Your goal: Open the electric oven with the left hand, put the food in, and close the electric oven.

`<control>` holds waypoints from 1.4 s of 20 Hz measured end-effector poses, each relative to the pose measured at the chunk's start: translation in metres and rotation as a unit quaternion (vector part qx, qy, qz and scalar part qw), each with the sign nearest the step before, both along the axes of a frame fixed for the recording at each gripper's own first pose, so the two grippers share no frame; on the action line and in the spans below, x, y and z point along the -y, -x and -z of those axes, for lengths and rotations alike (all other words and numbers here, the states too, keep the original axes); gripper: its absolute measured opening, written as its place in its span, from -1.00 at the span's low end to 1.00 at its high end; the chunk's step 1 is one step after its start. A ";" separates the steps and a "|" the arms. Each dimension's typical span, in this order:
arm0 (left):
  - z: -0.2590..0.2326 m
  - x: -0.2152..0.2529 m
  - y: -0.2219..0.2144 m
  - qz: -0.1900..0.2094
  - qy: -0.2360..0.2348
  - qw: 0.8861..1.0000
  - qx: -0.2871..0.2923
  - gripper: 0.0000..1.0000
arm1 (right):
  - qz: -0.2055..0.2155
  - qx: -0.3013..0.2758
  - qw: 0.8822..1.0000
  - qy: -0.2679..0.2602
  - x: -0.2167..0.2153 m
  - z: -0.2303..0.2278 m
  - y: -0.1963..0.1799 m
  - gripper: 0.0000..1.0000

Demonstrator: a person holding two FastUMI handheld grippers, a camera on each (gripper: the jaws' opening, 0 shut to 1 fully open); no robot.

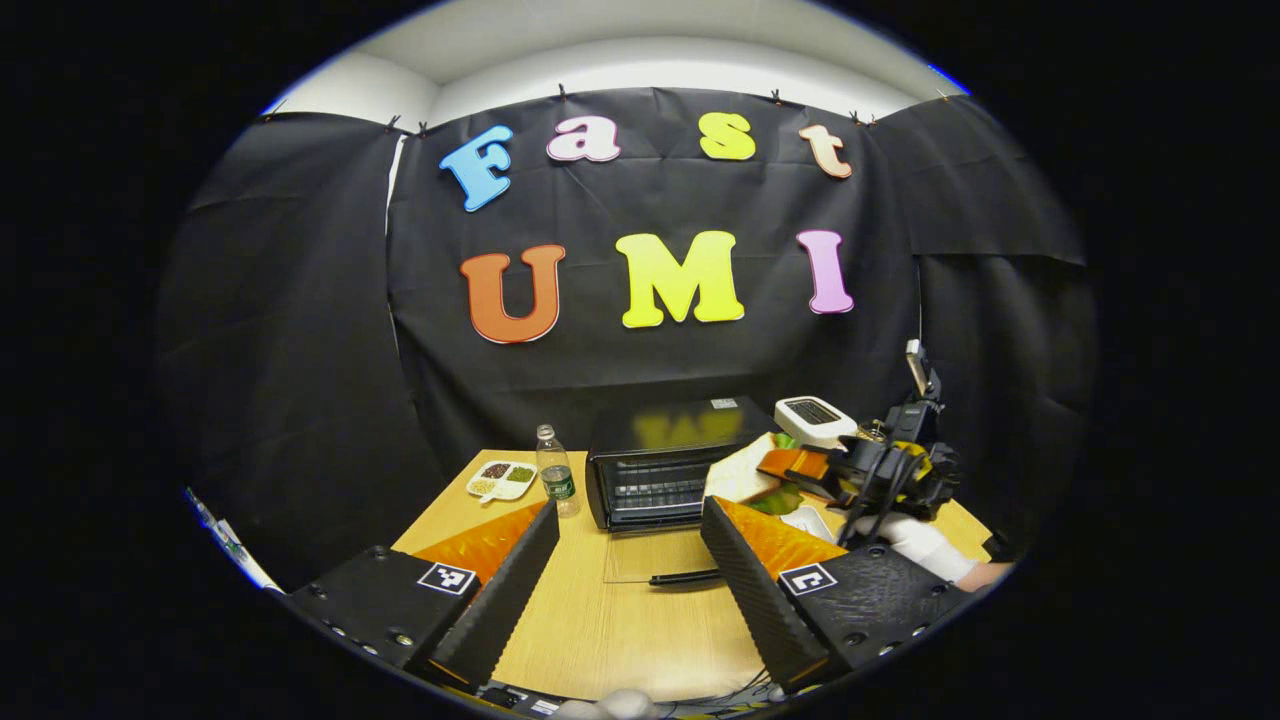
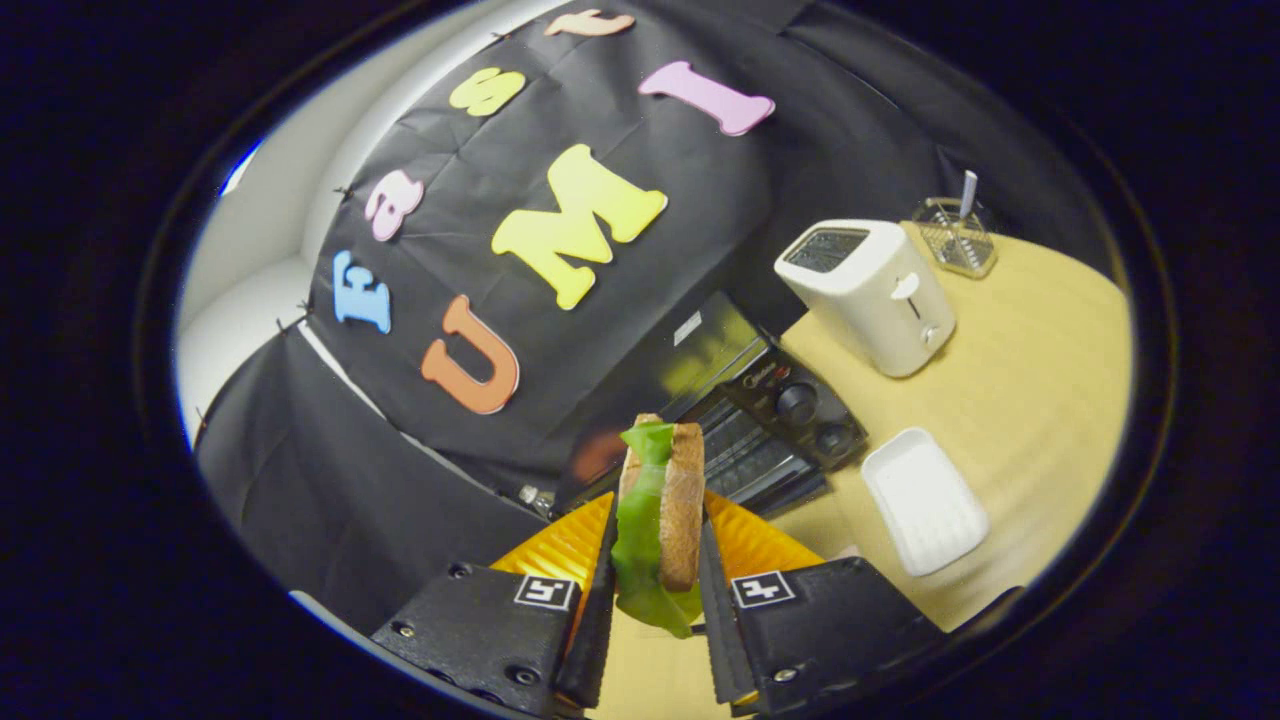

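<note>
Finishes: wood, gloss, cloth

The surface [image 1: 610, 620] shows pale wood grain, smooth; the electric oven [image 1: 660, 470] has a glossy dark top and a clear glass door; the toaster [image 2: 865, 295] looks like smooth white plastic; the wall cloth [image 1: 300, 300] is matt.

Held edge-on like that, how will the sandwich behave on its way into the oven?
The sandwich is probably soft: the right gripper may be squashing it. Its lettuce hangs loose and could slip out. It looks light, so it should carry easily.
</note>
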State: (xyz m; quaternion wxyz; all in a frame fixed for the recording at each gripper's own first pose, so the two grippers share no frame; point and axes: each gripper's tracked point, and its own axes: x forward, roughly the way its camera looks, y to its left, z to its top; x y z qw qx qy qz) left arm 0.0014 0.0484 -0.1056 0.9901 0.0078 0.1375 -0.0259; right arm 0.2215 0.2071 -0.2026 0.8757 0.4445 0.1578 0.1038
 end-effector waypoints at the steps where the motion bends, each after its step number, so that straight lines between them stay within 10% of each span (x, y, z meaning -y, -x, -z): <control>1: 0.000 -0.005 -0.001 0.005 -0.007 1.000 0.001 0.90 | 0.009 0.001 1.000 -0.010 -0.014 0.004 -0.007 -0.12; 16: 0.039 -0.078 0.006 -0.006 -0.024 0.999 -0.049 0.93 | 0.125 -0.040 0.986 -0.103 -0.091 0.079 -0.147 -0.13; 25: 0.049 -0.091 -0.005 -0.006 -0.019 0.998 -0.058 0.92 | 0.160 -0.044 0.986 -0.011 -0.069 0.098 -0.170 -0.22; 26: 0.049 -0.090 -0.006 -0.005 -0.017 0.998 -0.059 0.92 | 0.161 -0.050 0.986 0.002 -0.066 0.101 -0.168 0.15; 27: 0.049 -0.090 -0.007 -0.003 -0.017 0.998 -0.060 0.92 | 0.163 -0.055 0.985 0.018 -0.063 0.103 -0.166 -0.07; 28: 0.047 -0.090 -0.008 -0.002 -0.017 0.998 -0.057 0.94 | 0.165 -0.057 0.984 0.038 -0.057 0.103 -0.164 0.22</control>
